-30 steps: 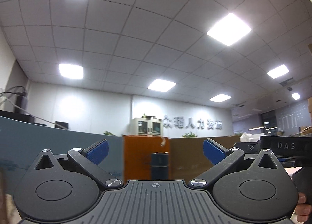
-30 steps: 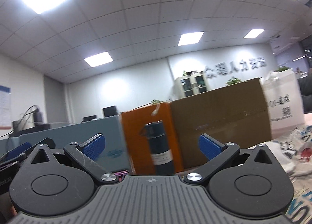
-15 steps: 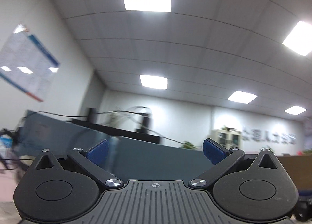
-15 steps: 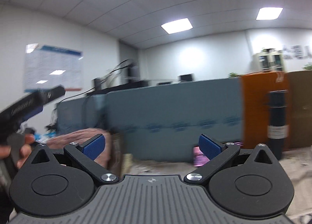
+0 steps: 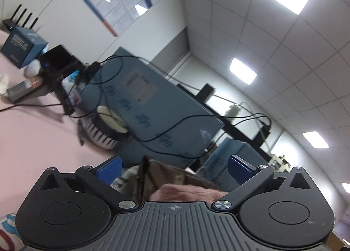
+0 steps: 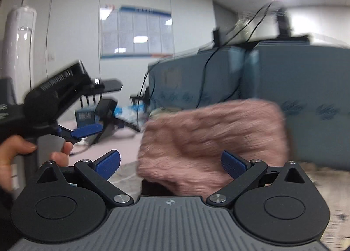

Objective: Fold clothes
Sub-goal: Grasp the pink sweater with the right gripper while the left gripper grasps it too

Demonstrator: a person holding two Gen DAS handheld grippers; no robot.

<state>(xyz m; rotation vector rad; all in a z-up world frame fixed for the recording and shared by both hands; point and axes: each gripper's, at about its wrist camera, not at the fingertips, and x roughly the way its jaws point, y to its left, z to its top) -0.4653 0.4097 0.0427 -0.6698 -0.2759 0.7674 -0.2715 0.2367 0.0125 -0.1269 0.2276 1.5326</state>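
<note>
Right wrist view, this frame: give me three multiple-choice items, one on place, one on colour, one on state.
1. Where is the fuzzy garment?
A. ahead of the right gripper, between its blue pads
B. on the grey partition
C. in the person's hand

2. What colour is that garment?
A. white
B. dusty pink
C. orange

3. How do the right gripper's jaws stand?
A. shut on the cloth
B. shut on nothing
C. open

Answers:
1 A: it fills the space in front of the pads.
2 B: its pile reads pink throughout.
3 C: the pads sit far apart at either side.
</note>
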